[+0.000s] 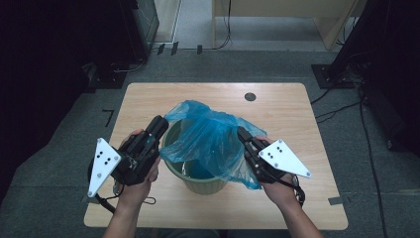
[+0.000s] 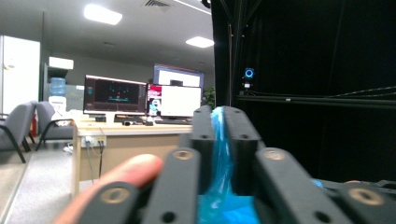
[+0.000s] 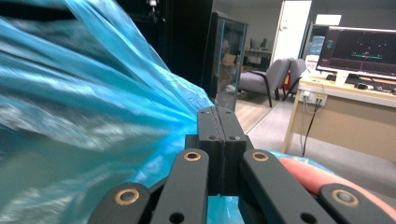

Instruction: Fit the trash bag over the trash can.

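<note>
A pale green bin [image 1: 198, 183] stands on the wooden table [image 1: 287, 119], with a thin blue plastic bag [image 1: 208, 139] billowing out of its mouth. My left gripper [image 1: 159, 123] reaches the bag's left edge at the bin's rim. In the left gripper view that gripper [image 2: 219, 116] is shut on a strip of the bag [image 2: 219, 186], which runs up between the jaws. My right gripper [image 1: 241, 132] meets the bag's right side. In the right gripper view its jaws [image 3: 217, 116] stand pressed together, and the blue film [image 3: 93, 116] spreads on both sides of them.
A small dark round hole [image 1: 250, 96] marks the table's far side. Cables and black stand bases [image 1: 329, 74] lie on the carpet around the table. An office desk with monitors [image 2: 121, 93] and grey chairs [image 3: 264, 77] stands farther off.
</note>
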`<state>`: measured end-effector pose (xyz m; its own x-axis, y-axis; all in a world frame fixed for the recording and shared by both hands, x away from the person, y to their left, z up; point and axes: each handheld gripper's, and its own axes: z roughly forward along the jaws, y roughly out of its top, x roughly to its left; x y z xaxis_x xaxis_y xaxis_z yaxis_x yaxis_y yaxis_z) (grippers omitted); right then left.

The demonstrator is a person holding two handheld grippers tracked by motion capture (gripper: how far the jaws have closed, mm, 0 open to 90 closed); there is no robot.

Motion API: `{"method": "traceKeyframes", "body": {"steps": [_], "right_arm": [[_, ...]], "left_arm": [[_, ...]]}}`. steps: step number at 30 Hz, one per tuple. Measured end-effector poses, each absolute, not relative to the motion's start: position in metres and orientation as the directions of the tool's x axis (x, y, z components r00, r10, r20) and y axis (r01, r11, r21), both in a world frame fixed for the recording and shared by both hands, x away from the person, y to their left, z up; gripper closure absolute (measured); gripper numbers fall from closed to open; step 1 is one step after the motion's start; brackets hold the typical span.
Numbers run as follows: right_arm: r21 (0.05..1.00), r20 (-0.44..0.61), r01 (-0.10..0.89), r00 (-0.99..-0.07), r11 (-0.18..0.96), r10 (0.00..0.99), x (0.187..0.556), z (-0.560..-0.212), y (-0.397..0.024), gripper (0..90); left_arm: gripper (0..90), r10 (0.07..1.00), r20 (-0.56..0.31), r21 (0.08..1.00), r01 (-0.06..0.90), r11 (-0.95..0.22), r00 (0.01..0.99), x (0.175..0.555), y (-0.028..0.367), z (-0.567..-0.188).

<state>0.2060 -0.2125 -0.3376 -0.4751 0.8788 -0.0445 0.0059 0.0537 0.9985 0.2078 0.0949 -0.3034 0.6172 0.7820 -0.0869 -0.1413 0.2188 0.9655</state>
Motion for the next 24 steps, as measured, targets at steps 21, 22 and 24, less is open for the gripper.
{"method": "traceKeyframes", "body": {"steps": [21, 22, 24], "right_arm": [[0.999, -0.011, -0.032, -0.542, -0.008, 0.840, 0.173, -0.336, -0.214, 90.0], [0.999, -0.008, -0.033, -0.549, -0.013, 0.836, 0.168, -0.336, -0.215, 90.0], [0.999, 0.003, -0.034, -0.570, -0.027, 0.822, 0.160, -0.336, -0.216, 90.0]], "left_arm": [[88.3, 0.751, 0.024, 0.996, -0.077, 0.036, 0.660, 0.175, 0.152, -0.343], [88.4, 0.740, 0.028, 0.996, -0.078, 0.033, 0.672, 0.171, 0.154, -0.344], [88.7, 0.720, 0.021, 0.997, -0.072, 0.040, 0.694, 0.163, 0.159, -0.348]]}}
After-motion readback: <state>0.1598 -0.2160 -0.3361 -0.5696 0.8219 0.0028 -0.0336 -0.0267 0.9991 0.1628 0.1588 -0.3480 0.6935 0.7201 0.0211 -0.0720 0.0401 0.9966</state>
